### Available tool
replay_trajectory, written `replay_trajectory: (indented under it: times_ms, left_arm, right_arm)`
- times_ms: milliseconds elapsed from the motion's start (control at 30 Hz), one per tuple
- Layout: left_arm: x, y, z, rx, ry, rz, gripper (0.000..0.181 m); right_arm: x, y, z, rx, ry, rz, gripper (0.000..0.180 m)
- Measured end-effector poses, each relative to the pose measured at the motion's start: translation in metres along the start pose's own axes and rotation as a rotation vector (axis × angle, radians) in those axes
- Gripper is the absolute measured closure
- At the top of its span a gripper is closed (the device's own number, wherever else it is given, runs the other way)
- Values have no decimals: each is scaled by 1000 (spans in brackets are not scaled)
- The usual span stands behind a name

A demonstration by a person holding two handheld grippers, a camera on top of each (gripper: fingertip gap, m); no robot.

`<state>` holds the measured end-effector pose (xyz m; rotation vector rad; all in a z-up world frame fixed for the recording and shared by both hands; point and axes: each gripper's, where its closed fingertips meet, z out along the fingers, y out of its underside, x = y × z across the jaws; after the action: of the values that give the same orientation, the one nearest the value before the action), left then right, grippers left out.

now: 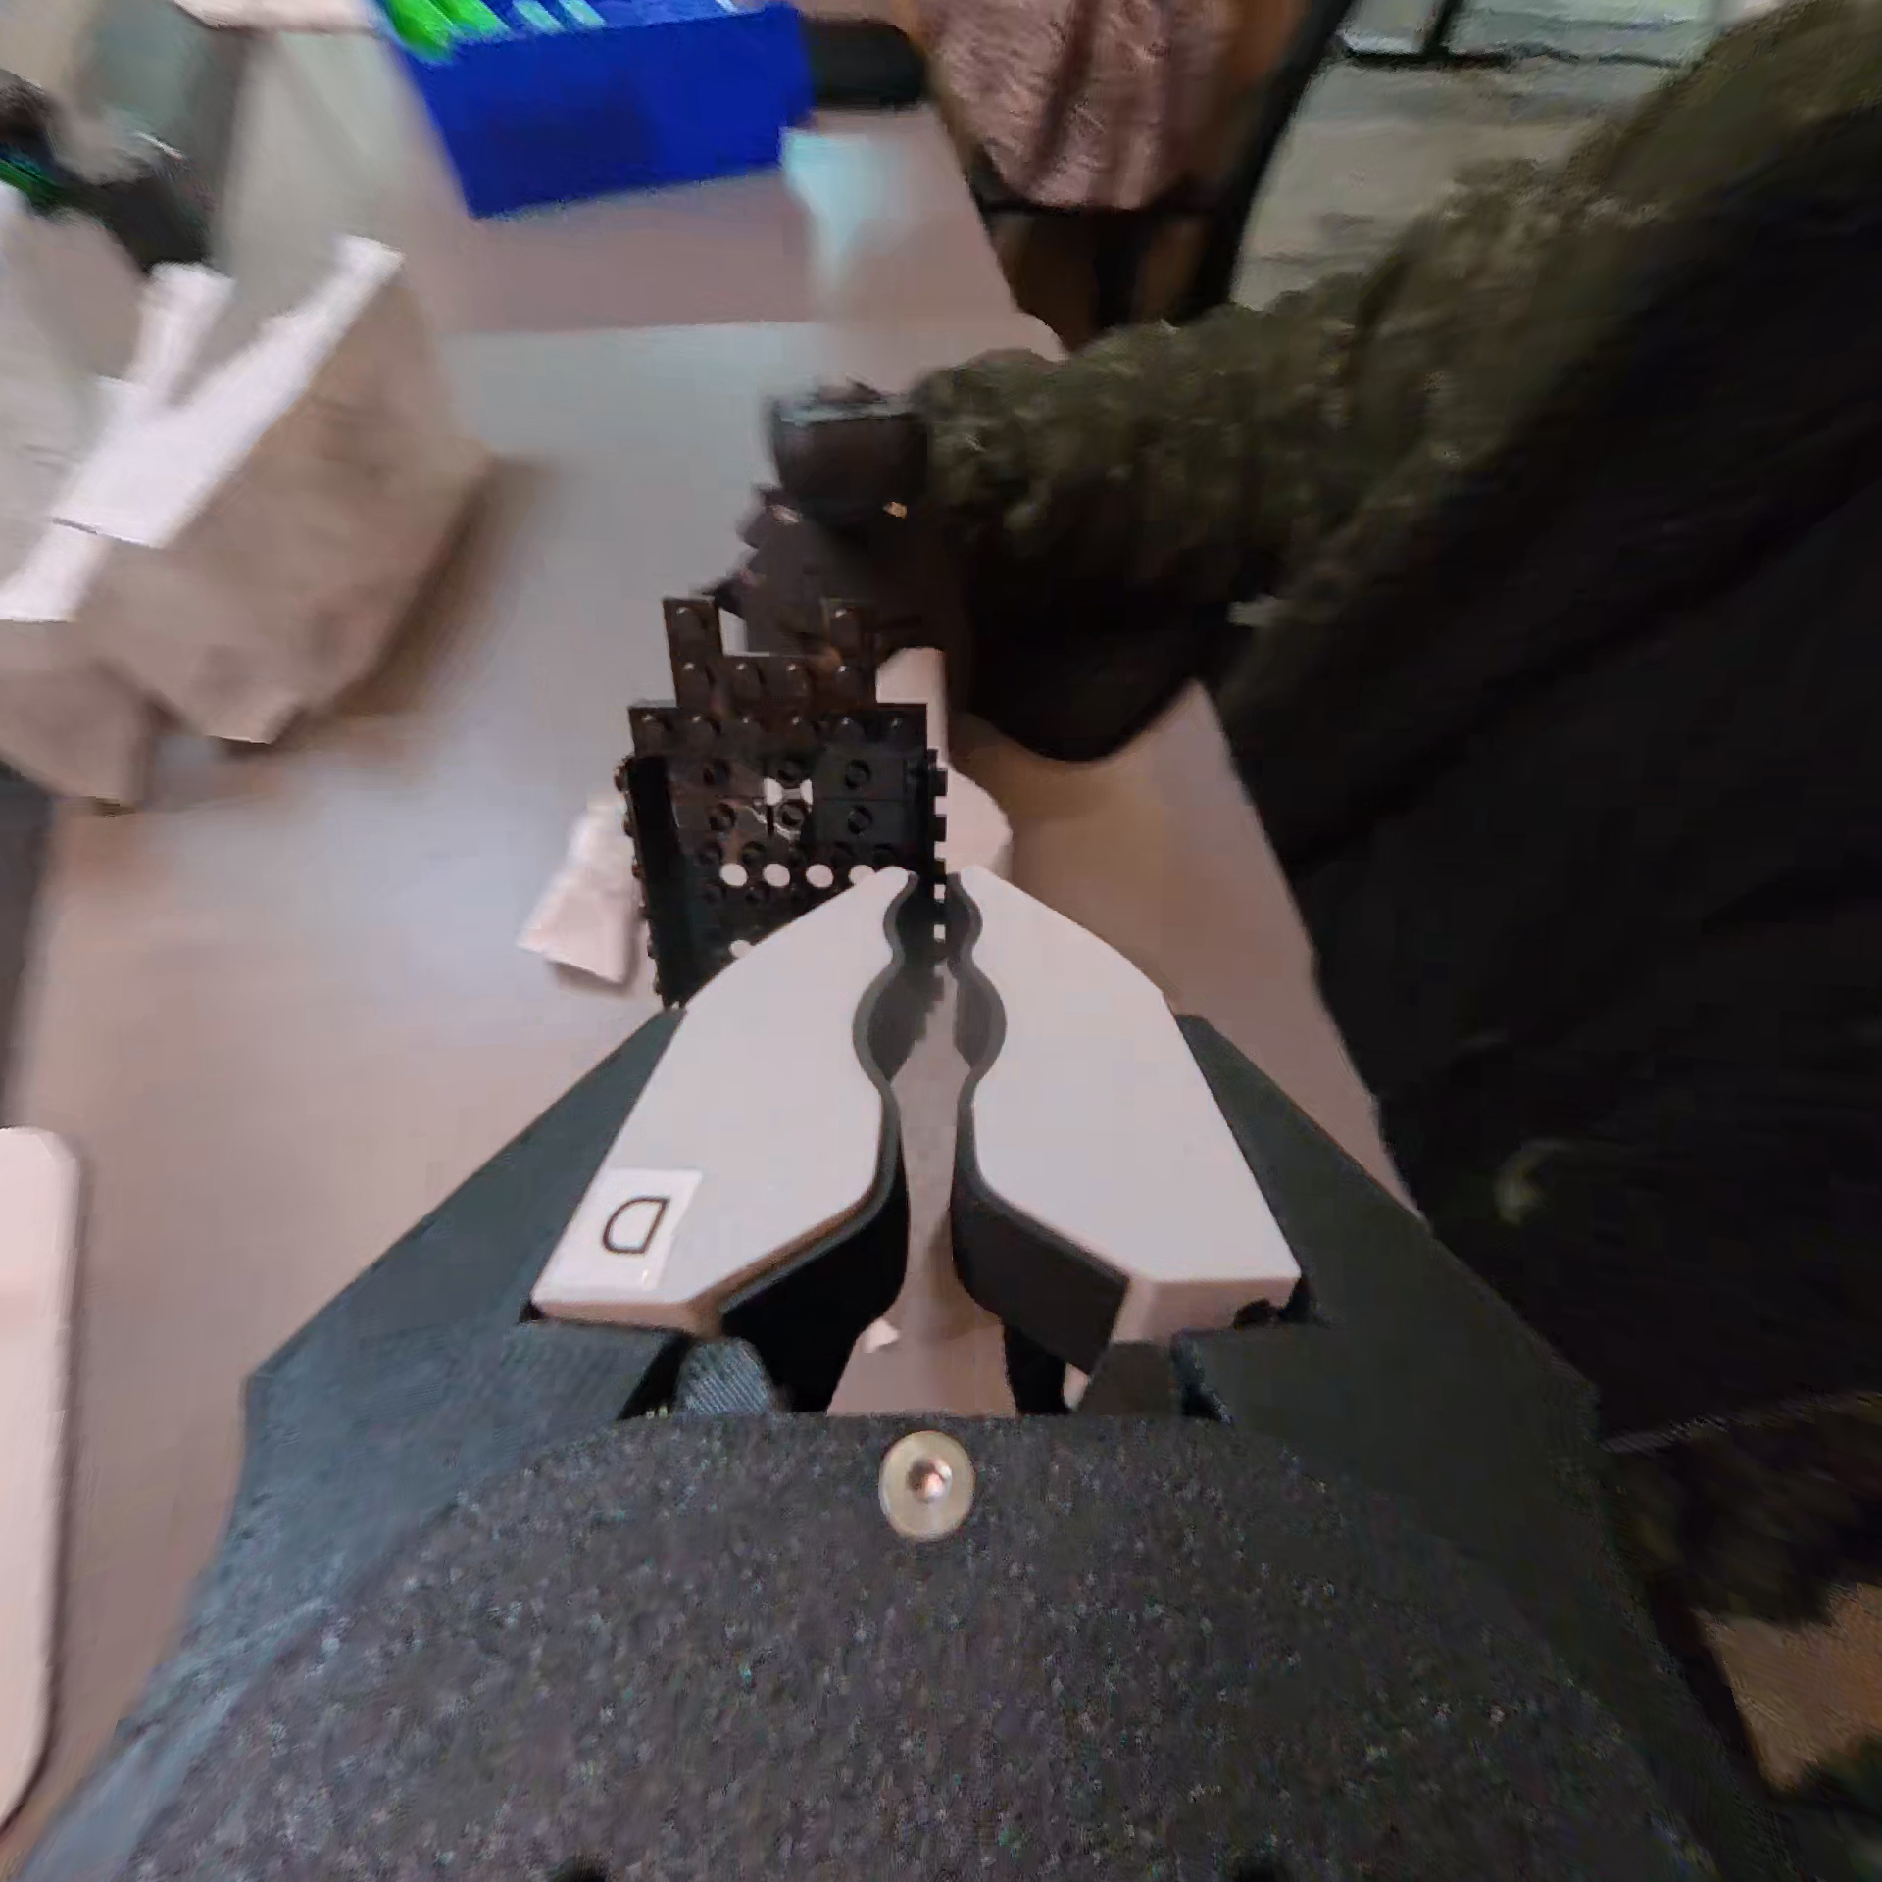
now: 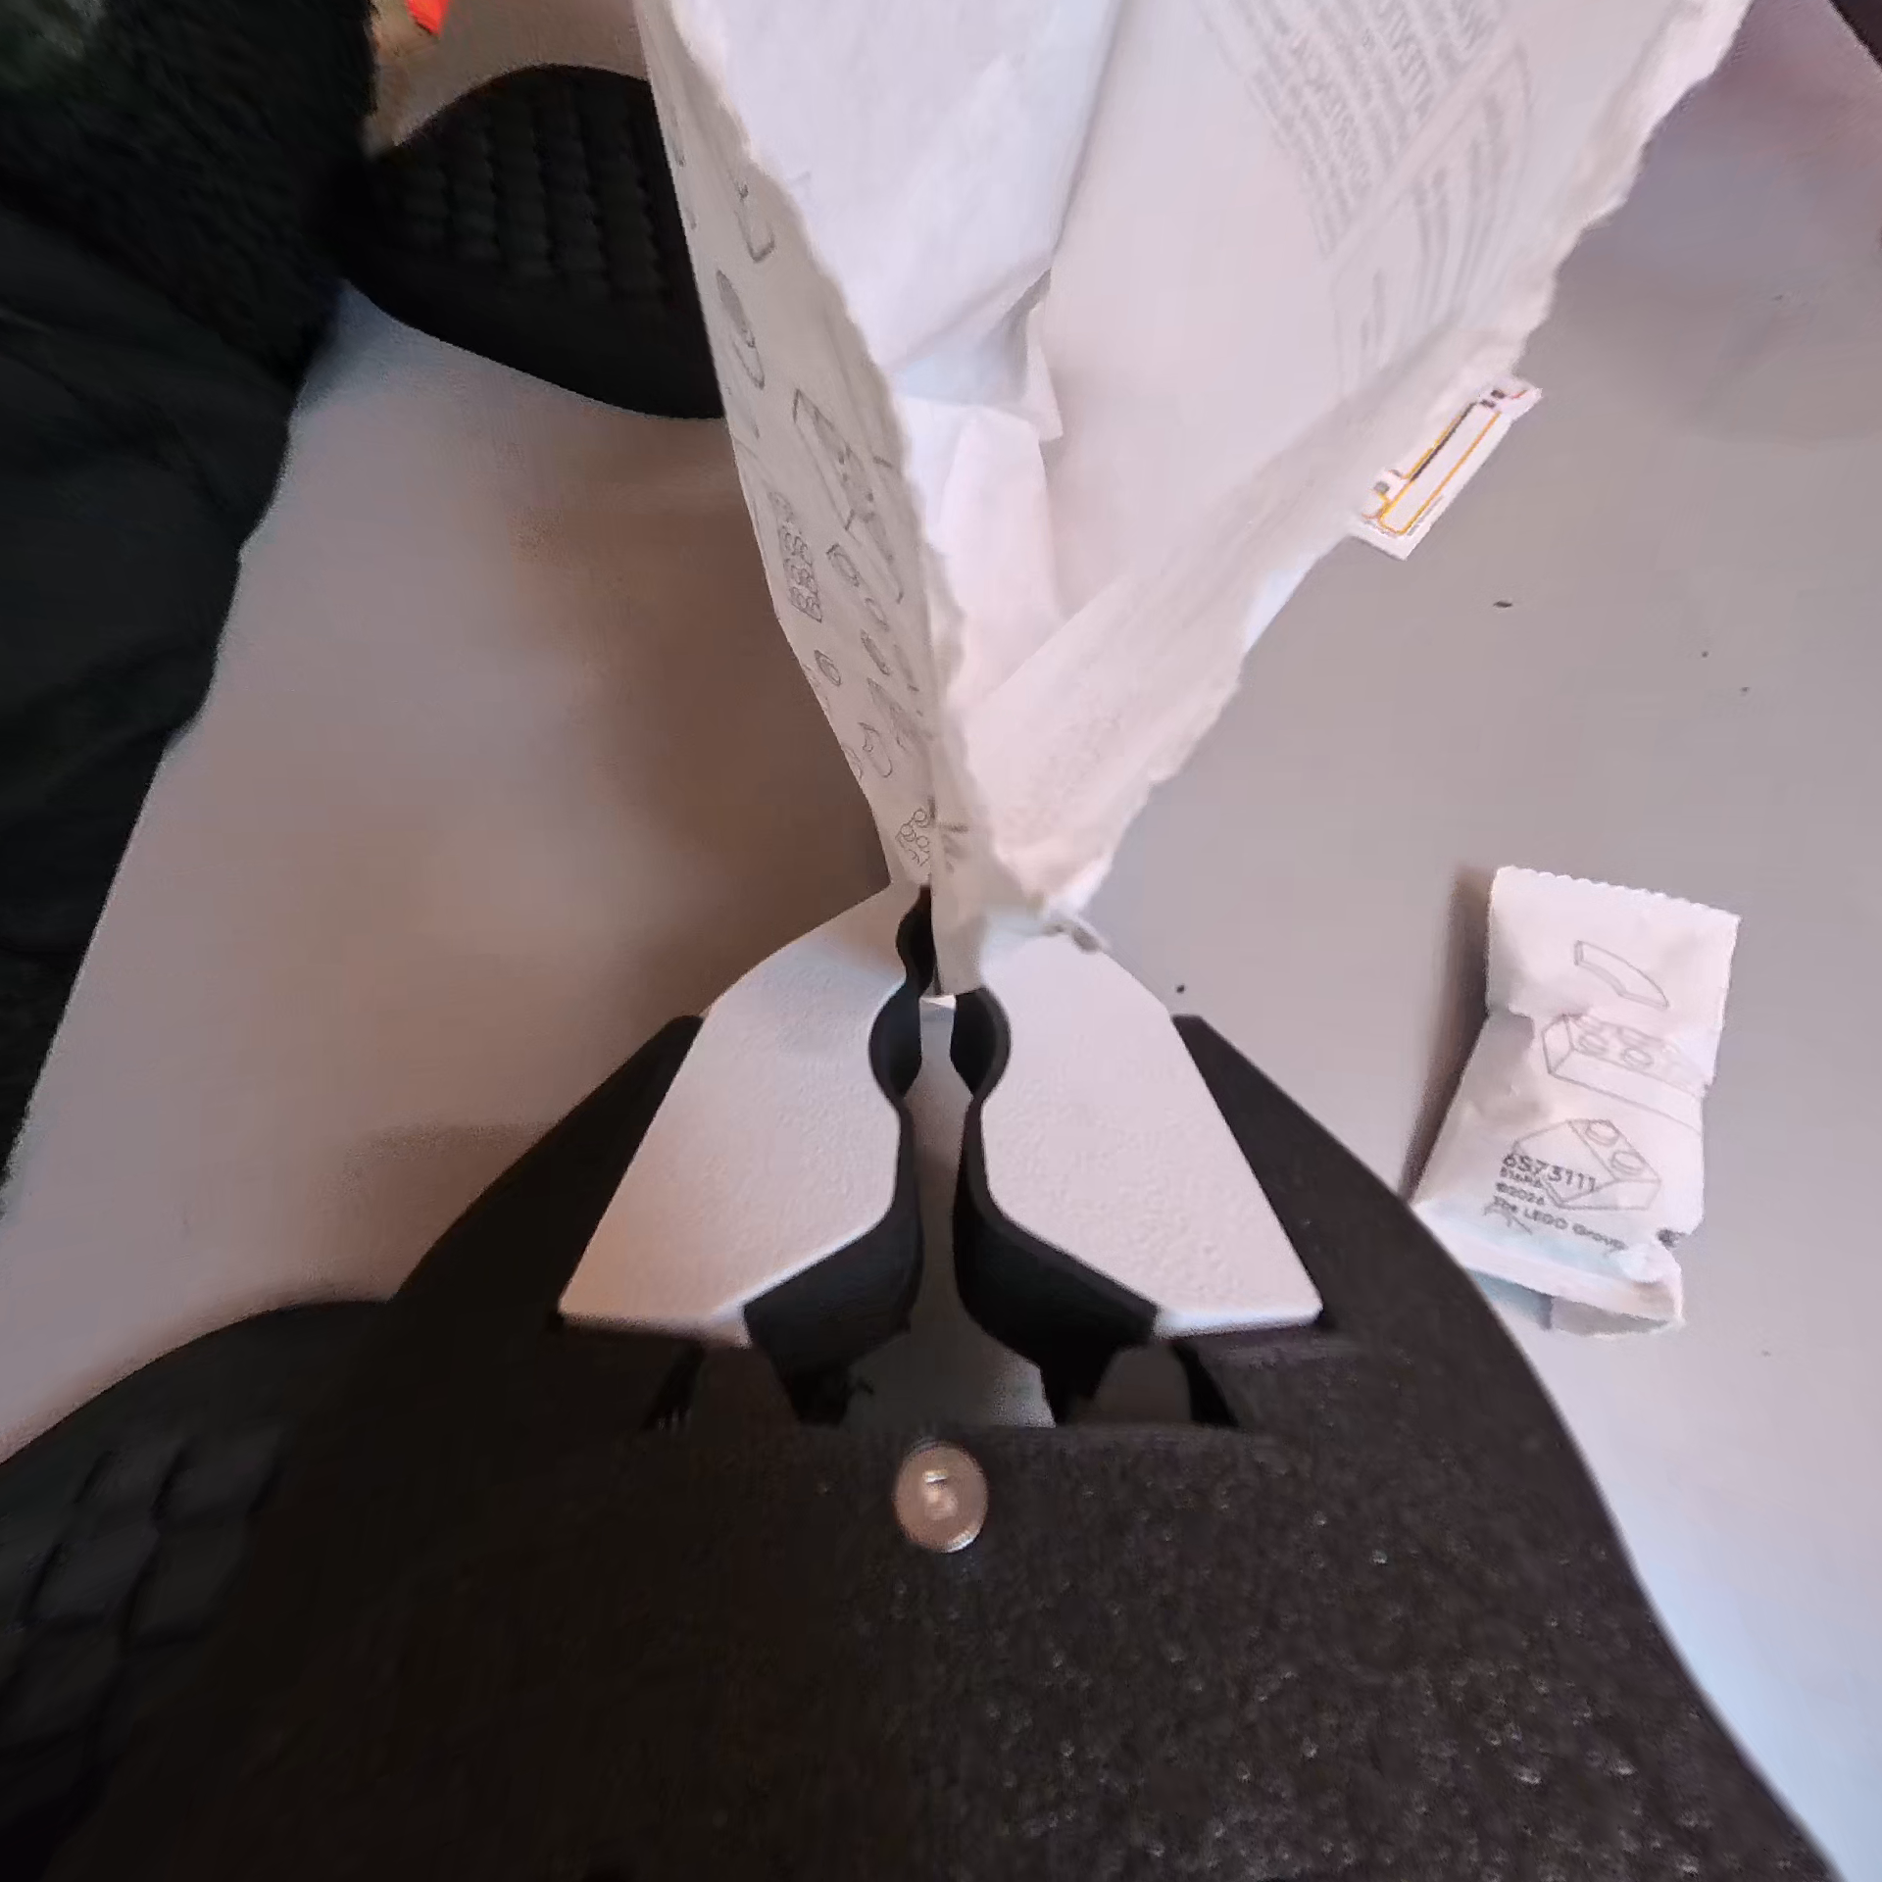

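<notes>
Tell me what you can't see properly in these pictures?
- Left view: the blue box is blurred and cut off by the top edge.
- Left view: a dark sleeve hides the table behind the black brick build.
- Right view: the white paper bag runs past the top edge; its inside is hidden.

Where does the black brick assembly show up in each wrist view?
Left wrist view: centre, black brick assembly gripped at its right edge by the left claw.
Right wrist view: probably the dark studded shape upper left, beside the white paper bag the right claw holds.
Shared landmark: the grey table.
</notes>
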<state>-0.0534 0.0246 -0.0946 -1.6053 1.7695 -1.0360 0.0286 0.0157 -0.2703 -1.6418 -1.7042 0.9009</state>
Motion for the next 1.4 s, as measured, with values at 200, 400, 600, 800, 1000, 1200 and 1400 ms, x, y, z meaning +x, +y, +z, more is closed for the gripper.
replay_trajectory:
  times_ms: [200,400,600,800,1000,1200,1400]
  left_arm:
    - [11,18,22,-226,197,-132,179]
    - [30,52,43,-506,299,-116,179]
    - [32,66,52,-603,257,-93,164]
    - [25,43,38,-440,131,-27,159]
    - [-29,60,0,-317,-296,-10,164]
    - [-83,172,1,-562,-544,-217,151]
    - [-113,231,23,-483,-588,-720,124]
  right_arm:
    - [-5,-8,11,-69,91,-140,180]
    - [-6,-8,11,-89,111,-162,180]
    - [-5,-8,10,-87,118,-165,180]
    - [-2,-6,9,-96,140,-169,180]
    - [-3,0,-2,-120,126,-178,180]
    - [-1,5,-9,-128,117,-148,180]
    - [-1,6,-9,-121,110,-135,180]
